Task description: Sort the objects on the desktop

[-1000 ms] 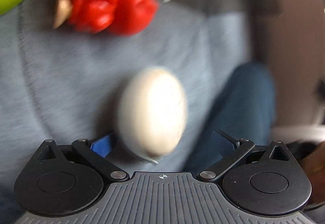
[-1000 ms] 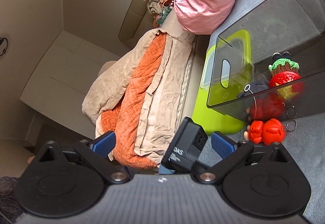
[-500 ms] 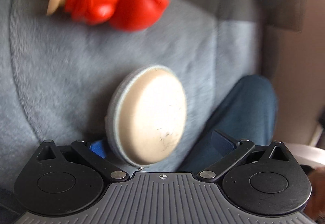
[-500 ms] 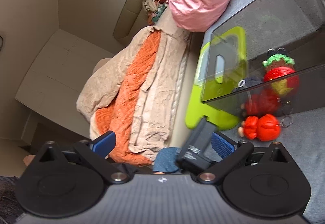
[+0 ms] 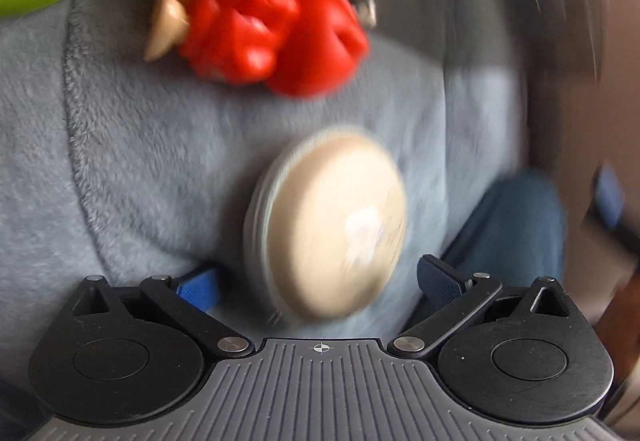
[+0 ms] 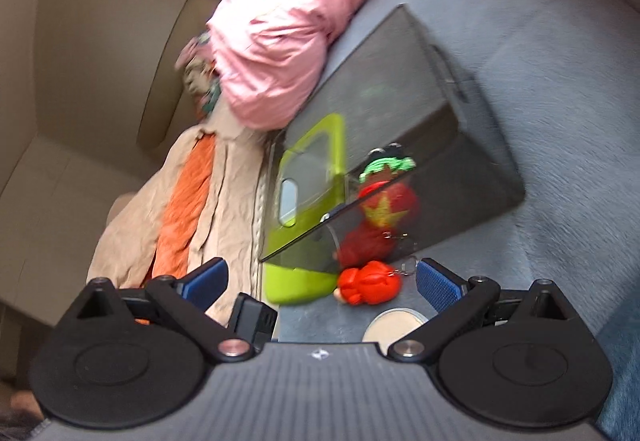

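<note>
Swung right since a second ago, right gripper (image 6: 320, 281) now facing one red figure keychain (image 6: 370, 283) and one round cream case (image 6: 394, 325) on the grey blanket (image 6: 560, 121), fingers spread, empty. Left gripper (image 5: 320, 283) likewise spread around that case (image 5: 332, 225), not pinching. One smoked clear box (image 6: 420, 129), one green bin (image 6: 304, 225).

A fleecy, matt grey-blue blanket (image 5: 168, 145) is seen as soft, napped cloth. The round cream case (image 5: 332, 225) looks smooth, with a duller grey rim. The red figure (image 5: 272, 33) appears as glossy moulded plastic. The dark box (image 6: 432, 145) is shown as smooth, translucent plastic; the green tray (image 6: 296, 285) is glossy.
</note>
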